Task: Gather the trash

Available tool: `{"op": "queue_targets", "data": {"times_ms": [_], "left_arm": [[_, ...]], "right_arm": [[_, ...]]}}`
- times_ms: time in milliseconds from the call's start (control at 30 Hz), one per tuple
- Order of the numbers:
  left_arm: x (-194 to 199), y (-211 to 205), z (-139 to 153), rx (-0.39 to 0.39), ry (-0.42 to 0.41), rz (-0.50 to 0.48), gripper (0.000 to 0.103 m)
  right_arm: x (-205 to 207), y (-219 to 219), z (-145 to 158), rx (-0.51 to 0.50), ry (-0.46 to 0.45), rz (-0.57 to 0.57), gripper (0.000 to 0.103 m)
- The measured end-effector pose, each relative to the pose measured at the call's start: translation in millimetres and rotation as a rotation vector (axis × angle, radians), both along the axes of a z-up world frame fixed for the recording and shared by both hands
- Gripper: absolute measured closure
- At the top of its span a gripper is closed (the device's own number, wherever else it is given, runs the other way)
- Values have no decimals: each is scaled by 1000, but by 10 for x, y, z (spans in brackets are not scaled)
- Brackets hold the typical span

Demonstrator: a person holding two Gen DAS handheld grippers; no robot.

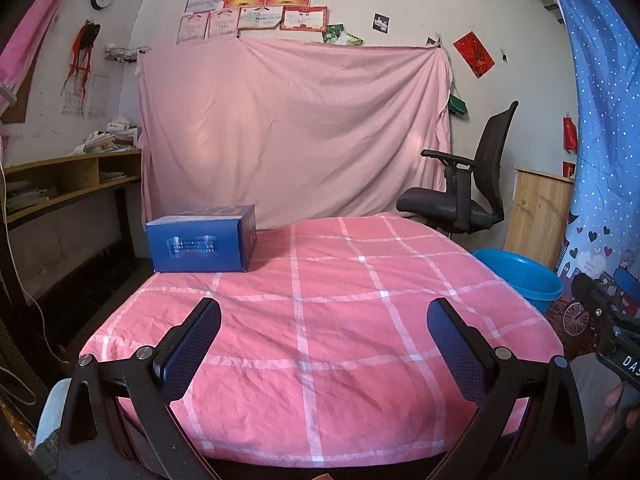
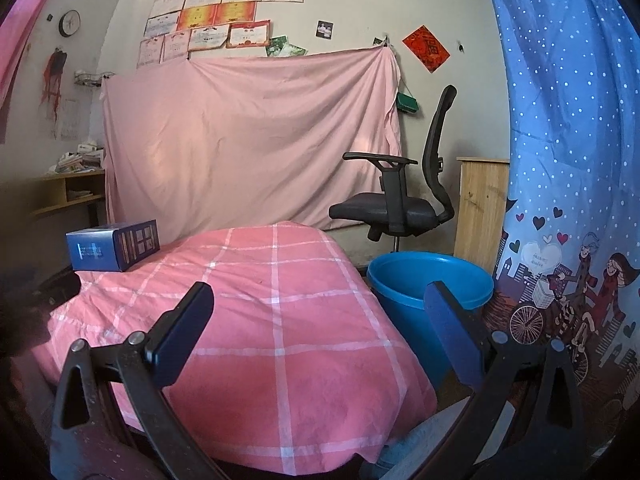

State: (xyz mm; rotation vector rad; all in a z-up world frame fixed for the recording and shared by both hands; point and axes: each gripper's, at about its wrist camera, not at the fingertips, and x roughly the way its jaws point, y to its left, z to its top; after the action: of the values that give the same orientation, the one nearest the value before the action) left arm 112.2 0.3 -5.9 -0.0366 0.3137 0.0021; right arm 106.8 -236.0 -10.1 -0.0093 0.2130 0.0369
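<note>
1. While both claws hang over the near edge of the table, nothing is in hand: my left gripper [image 1: 324, 320] stands wide, pads apart and empty; my right gripper [image 2: 320, 308] likewise wide and empty.
2. Pink checked cloth [image 1: 320, 340] covers the table. Only one thing sits on it: a blue cardboard box [image 1: 202, 238], at the far left corner, well apart from both claws.
3. I take that box to be the trash. It lies flat on its long side and looks untouched.
4. Blue plastic bucket [image 2: 430, 280] stands on the floor just beside the table's right edge, near my right claw. What I see of its inside is bare; the bottom is hidden.
5. Progress, as I judge it: box not yet collected. Left to do: reach, grip, carry across, drop in bucket.
6. No loose scraps visible on the cloth.
</note>
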Motion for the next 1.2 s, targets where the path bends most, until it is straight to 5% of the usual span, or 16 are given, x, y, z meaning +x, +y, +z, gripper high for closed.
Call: {"op": "queue_targets", "data": {"times_ms": [1200], "left_arm": [[-15, 84, -47, -21, 2, 25, 2]], "right_arm": [[1, 19, -9, -15, 6, 0, 0]]}}
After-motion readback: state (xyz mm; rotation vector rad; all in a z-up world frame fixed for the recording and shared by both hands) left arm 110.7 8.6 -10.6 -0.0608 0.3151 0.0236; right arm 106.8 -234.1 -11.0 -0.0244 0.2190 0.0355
